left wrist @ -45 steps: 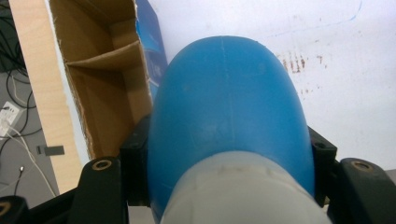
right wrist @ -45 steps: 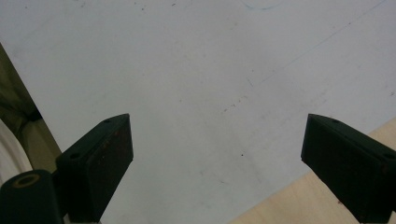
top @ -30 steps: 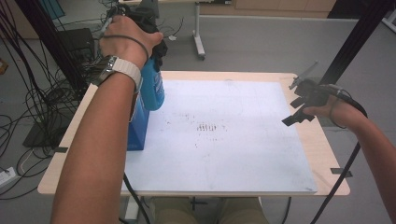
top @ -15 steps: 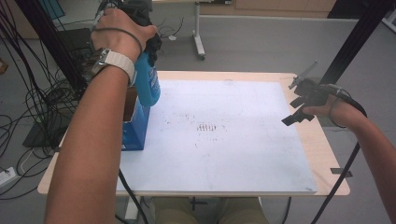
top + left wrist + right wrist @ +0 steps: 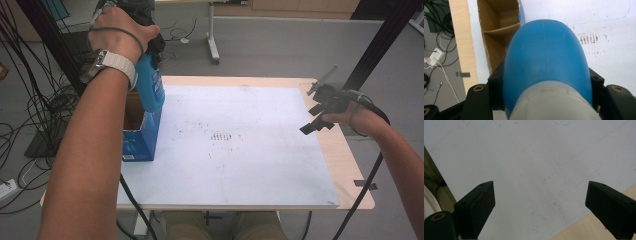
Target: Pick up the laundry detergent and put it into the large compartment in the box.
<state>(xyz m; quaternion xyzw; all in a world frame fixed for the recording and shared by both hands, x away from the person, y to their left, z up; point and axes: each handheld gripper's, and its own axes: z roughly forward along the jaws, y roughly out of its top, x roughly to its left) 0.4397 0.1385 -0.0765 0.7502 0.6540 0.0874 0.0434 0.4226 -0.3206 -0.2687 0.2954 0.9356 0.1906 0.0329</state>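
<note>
Left gripper view | left hand-held gripper [image 5: 546, 100] clamps smooth rounded blue bottle [image 5: 546, 65] | probably plastic | open cardboard box [image 5: 496, 35] below

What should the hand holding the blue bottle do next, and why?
Probably keep lifting. The left tool is clamped on the blue bottle, whose bottom hangs just above the open cardboard box. More height would likely clear the box rim before it swings over the white board.

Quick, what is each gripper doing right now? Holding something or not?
Left gripper: shut on the smooth blue plastic bottle, above the open blue cardboard box.
Right gripper: open, empty, over the white board.
</note>
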